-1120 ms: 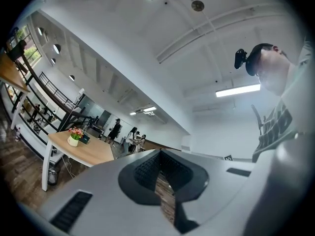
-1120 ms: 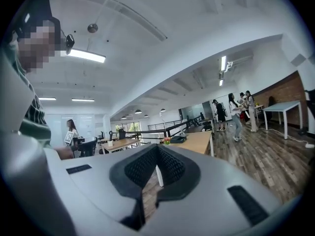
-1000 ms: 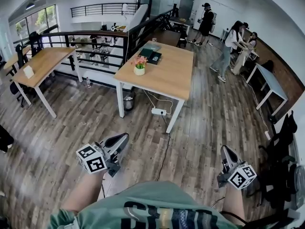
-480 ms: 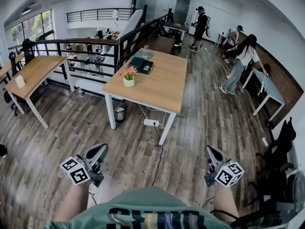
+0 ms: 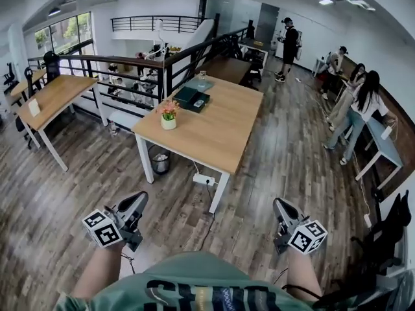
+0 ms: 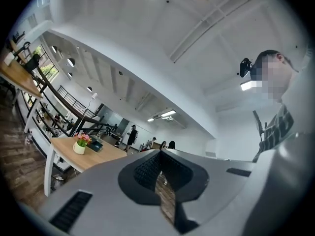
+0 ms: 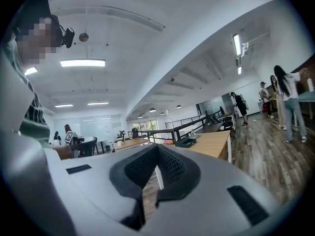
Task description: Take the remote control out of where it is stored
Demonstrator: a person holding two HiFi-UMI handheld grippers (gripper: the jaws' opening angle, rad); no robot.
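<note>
A dark box lies on the far end of the wooden table, with a small pale thing in it that is too small to identify. The remote control cannot be made out in any view. Near the table's left edge stands a white pot of pink flowers, and a clear glass stands just beyond the box. Under the table, by its near left leg, sits a bin; its contents are unclear.

The left gripper and the right gripper are held low and near, well short of the table, both over bare floor. In the left gripper view the left gripper is clenched with nothing in its grasp, and in the right gripper view the right gripper is the same. The person's arms are cut off by the bottom edge of the head view.

Open wood floor spreads between the grippers and the table. A power strip lies by the near right leg, and a cable trails from it toward the person. A black railing borders the far left, a second table stands left, and people stand along the right wall.
</note>
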